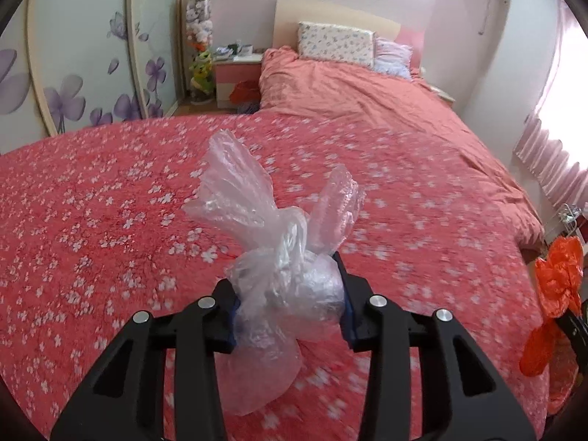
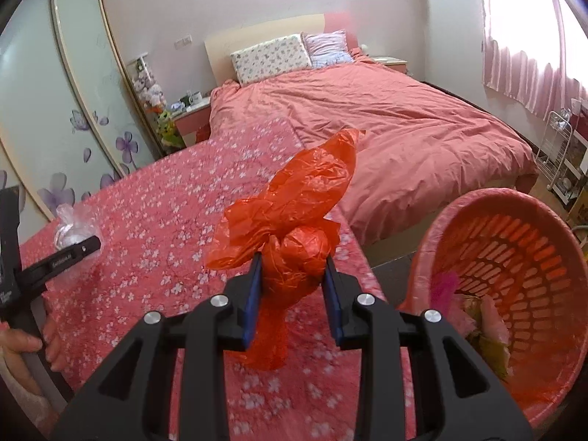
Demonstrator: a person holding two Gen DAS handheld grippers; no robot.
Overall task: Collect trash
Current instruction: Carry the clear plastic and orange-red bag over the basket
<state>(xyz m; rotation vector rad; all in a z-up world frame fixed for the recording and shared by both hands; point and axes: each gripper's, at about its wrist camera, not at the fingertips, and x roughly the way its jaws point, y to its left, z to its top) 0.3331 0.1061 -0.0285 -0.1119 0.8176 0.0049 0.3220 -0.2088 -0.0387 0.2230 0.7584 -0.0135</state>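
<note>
My left gripper (image 1: 288, 294) is shut on a knotted clear plastic bag (image 1: 279, 242) and holds it above the red flowered cloth (image 1: 110, 202). My right gripper (image 2: 294, 275) is shut on a knotted orange plastic bag (image 2: 294, 213), also above the cloth. The orange bag shows at the right edge of the left wrist view (image 1: 555, 294). The left gripper (image 2: 62, 253) with the clear bag (image 2: 71, 226) shows at the left of the right wrist view. A pink slotted basket (image 2: 514, 257) lies tilted to the right of my right gripper, with some trash inside.
A bed with a salmon duvet (image 1: 367, 110) and pillows (image 1: 336, 42) lies beyond the cloth. A nightstand (image 1: 239, 73) and wardrobe with purple flowers (image 1: 73, 73) are at left. A white wire rack (image 2: 558, 154) stands at right under pink curtains (image 2: 525, 55).
</note>
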